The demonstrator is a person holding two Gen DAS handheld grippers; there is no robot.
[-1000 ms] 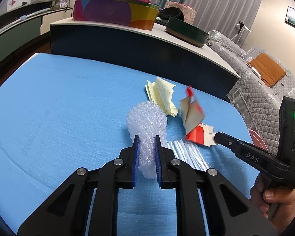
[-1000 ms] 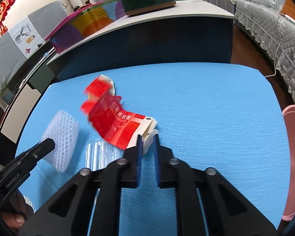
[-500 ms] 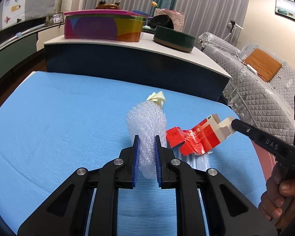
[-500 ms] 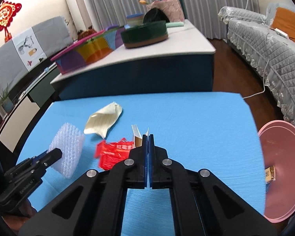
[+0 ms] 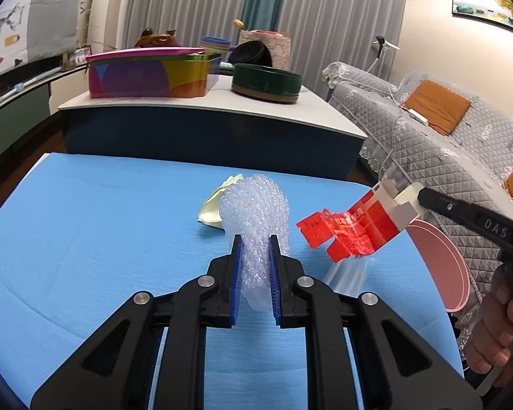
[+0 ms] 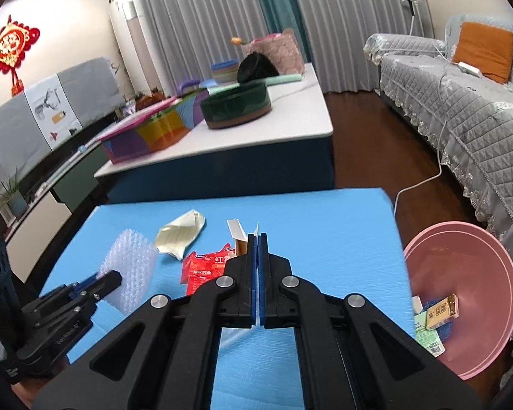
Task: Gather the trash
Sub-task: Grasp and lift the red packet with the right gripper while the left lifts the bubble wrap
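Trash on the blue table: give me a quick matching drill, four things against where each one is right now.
Things:
1. bubble wrap
2. red carton
3. yellow paper
4. small brown box

Places:
A. lying loose on the blue table
B. pinched in the right gripper
C. inside the pink basin
D. clamped in the left gripper

Pairs: 1-D, 2-B, 3-A, 4-C

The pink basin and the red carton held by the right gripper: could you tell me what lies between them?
Only bare blue table separates the red carton from the pink basin, as the right wrist view shows.
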